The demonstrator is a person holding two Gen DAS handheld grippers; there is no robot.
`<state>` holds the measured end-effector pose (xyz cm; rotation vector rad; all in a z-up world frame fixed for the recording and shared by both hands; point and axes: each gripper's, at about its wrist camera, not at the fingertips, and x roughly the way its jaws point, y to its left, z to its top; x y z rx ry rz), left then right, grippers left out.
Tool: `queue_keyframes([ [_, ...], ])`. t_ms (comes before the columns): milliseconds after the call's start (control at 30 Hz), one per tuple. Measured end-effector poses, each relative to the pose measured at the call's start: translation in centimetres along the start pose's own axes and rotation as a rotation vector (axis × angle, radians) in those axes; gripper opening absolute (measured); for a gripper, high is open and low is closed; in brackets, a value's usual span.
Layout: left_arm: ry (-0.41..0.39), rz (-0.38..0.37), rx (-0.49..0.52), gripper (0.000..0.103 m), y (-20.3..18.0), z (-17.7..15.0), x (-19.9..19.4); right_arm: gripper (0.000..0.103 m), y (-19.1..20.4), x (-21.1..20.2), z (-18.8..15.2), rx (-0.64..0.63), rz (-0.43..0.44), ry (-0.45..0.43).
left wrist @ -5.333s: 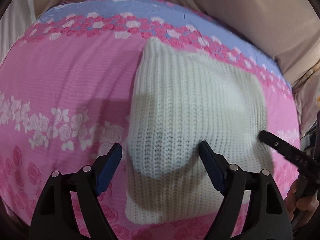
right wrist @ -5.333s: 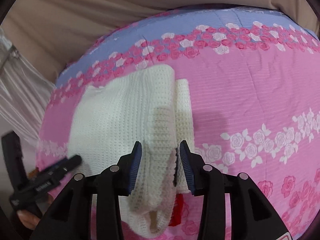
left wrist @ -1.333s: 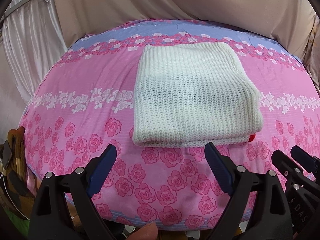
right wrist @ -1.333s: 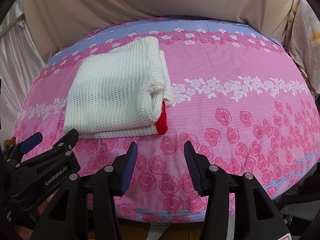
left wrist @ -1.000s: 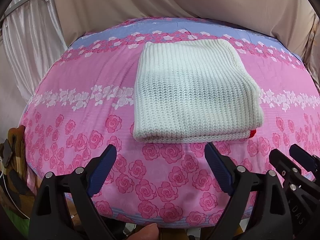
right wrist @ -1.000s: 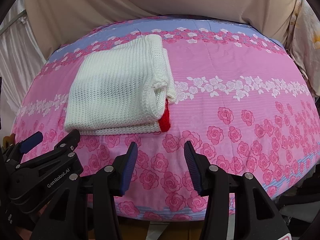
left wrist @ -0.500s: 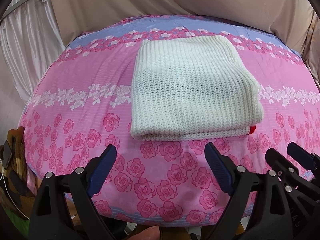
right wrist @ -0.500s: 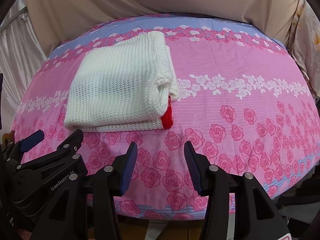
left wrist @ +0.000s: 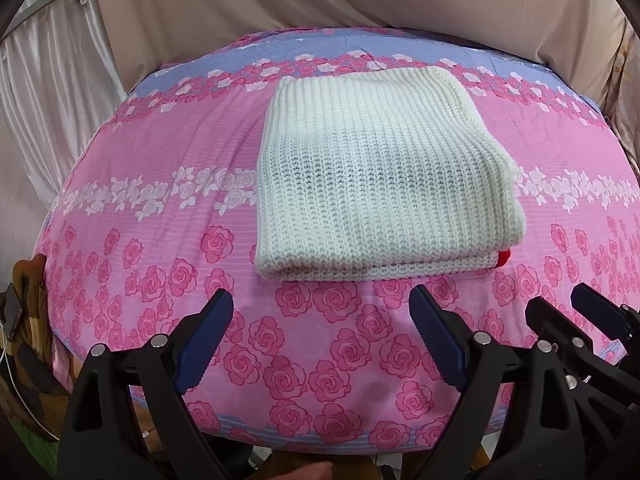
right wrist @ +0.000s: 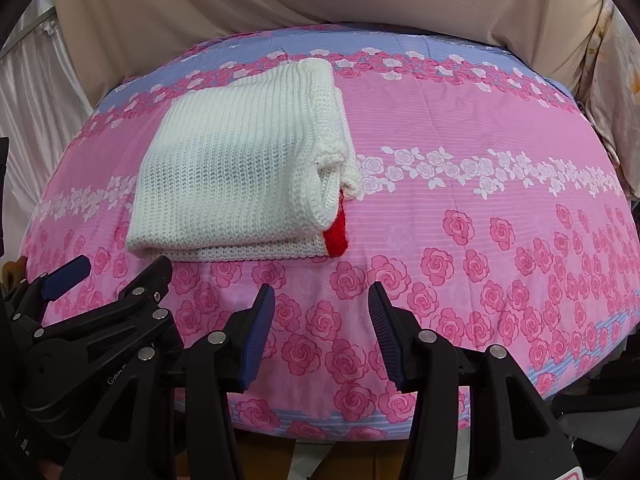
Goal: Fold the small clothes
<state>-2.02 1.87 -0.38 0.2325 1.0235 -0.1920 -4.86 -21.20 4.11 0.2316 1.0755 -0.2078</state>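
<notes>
sweater (left wrist: pixel 380 176) nearer | folded edge facing jaws | both agape

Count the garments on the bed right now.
1: a folded white sweater lying on the pink floral bedspread, toward its far left. A red bit pokes out at its near right corner; something may be folded inside.

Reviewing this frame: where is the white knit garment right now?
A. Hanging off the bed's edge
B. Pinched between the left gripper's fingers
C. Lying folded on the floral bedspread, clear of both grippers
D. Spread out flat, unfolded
C: the white knit garment lies folded on the floral bedspread, while the left gripper and right gripper are both open, short of it.
</notes>
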Motion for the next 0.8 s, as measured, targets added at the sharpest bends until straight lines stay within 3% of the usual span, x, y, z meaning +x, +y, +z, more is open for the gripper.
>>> queue_keyframes([
  [800, 0.008, 0.009, -0.001, 0.087, -0.16, -0.13, 0.13, 0.048, -0.22, 0.37, 0.21, -0.020, 0.002, 0.010],
])
